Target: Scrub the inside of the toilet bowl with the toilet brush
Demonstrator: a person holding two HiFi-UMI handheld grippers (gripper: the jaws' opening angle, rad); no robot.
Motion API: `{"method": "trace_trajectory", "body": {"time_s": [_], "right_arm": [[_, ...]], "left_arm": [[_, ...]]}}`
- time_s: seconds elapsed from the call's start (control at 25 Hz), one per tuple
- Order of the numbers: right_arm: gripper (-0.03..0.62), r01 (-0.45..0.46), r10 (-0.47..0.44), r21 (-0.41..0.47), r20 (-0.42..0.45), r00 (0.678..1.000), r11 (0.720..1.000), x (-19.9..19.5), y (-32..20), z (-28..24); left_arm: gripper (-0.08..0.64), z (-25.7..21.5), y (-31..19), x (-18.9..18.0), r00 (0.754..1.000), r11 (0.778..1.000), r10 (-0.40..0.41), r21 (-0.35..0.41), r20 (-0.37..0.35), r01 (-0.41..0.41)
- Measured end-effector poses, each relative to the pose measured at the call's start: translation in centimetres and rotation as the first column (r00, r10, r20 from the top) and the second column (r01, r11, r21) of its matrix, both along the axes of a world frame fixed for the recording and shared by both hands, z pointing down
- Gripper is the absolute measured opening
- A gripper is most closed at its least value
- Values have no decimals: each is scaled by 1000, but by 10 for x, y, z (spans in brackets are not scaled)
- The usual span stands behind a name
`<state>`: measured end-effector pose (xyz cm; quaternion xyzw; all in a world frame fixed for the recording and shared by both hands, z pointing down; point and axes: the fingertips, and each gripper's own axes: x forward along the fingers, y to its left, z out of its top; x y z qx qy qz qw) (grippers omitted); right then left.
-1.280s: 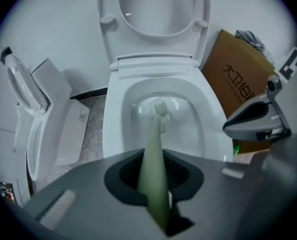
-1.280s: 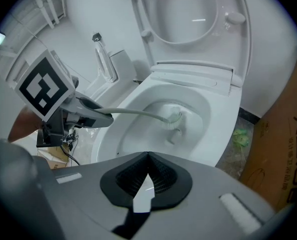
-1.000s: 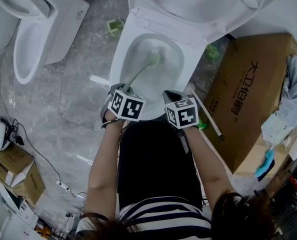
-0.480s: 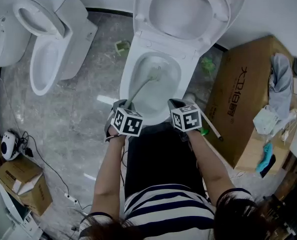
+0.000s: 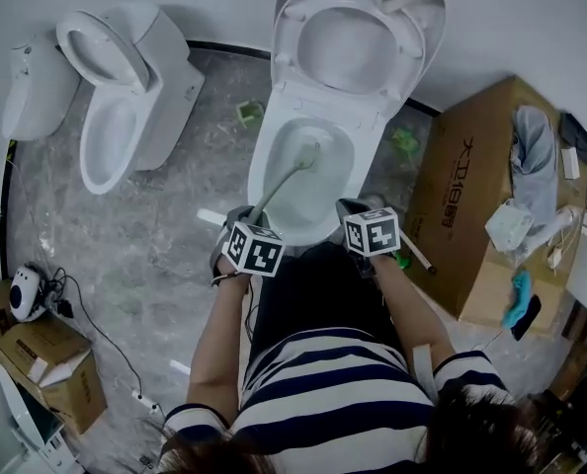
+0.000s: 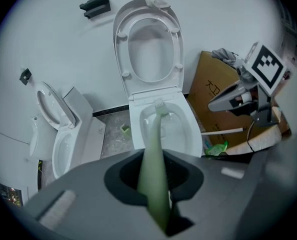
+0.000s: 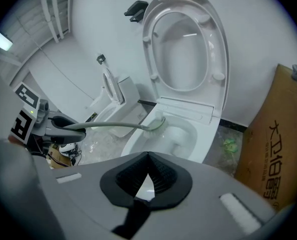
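Your toilet brush [image 5: 284, 178] is pale green. It has a long, thin, slightly curved handle and a small bristle head of the same colour. The head is inside the toilet bowl [image 5: 262, 161], low against the inner wall on the side near the hinge. The handle rises out over the front rim toward you.

Your left hand-held gripper [image 5: 242, 215] pinches the near end of the handle. In the left gripper view the green handle [image 6: 153, 169] runs straight between the two dark jaws and on toward the bowl [image 6: 136, 129]. Your right hand-held gripper [image 5: 357, 209] is over the front rim on the other side. Its jaws are pressed together at the tips with nothing between them [image 7: 147, 184]. From that side you see the brush [image 7: 113, 126] crossing from the left hand-held gripper [image 7: 53, 124] into the bowl [image 7: 208, 139].

The bowl is smooth, glossy white ceramic, oval in shape. The seat and lid [image 5: 358, 38] are both up and lean on the wall. A second white toilet [image 5: 125, 97] of similar shape stands to your left, well apart. The floor [image 5: 175, 205] is grey stone with a marbled pattern. A brown cardboard box [image 5: 471, 196] with dark print is just beside the toilet on your right.
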<state>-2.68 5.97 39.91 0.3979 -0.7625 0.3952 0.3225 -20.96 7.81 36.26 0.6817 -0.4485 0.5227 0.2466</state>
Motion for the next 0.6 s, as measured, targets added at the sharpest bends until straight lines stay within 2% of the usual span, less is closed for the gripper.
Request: {"method": "trace_trajectory", "body": {"time_s": [0.28,0.6], "right_arm": [[-3,51,-51,84,-2,999,995,0,4,-49],[-3,63,-65,127,8,998,990,0,7,-72]], "left_arm": [[0,-47,15,-14,1000,998,-8,70,16,7],[0,-66,40,-17,999,994,-36,105,1,36]]}}
